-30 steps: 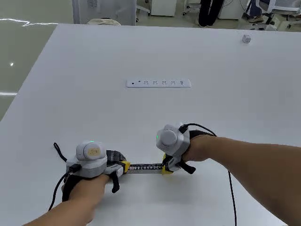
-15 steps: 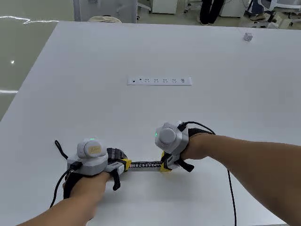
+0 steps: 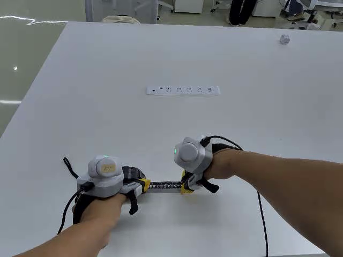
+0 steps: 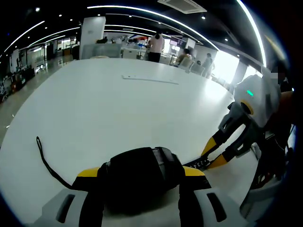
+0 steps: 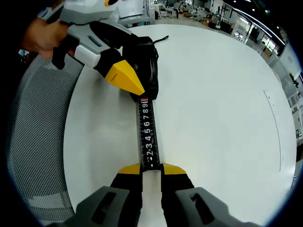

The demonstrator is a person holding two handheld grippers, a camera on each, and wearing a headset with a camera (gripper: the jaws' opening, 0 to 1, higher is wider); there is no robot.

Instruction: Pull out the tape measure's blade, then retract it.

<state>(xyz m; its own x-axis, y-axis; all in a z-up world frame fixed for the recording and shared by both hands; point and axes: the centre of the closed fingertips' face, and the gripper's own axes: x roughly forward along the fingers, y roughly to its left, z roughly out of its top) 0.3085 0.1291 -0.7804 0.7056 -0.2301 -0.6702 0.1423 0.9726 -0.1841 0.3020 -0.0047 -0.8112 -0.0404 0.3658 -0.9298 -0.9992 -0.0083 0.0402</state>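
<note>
My left gripper [image 3: 140, 187] is shut on the black tape measure case [image 4: 142, 175], which rests on the white table near its front edge. From the case [image 5: 146, 56] the blade [image 5: 147, 135] runs out a short way, black numbers showing up to about nine. My right gripper [image 5: 151, 169] is shut on the blade's end, its yellow tips pinching it. In the head view the blade [image 3: 165, 185] spans the small gap between the case [image 3: 134, 175] and the right gripper [image 3: 185, 187]. The right gripper [image 4: 213, 153] also appears at the right of the left gripper view.
A white power strip [image 3: 183, 90] lies flat at the table's middle. A small grey object [image 3: 284, 39] sits at the far right. The case's black wrist strap [image 4: 47, 163] trails left on the table [image 3: 107, 80]. People stand beyond the far edge.
The exposed blade has grown shorter as my right gripper moved left toward the case. The head camera has tilted slightly, shifting the scene.
</note>
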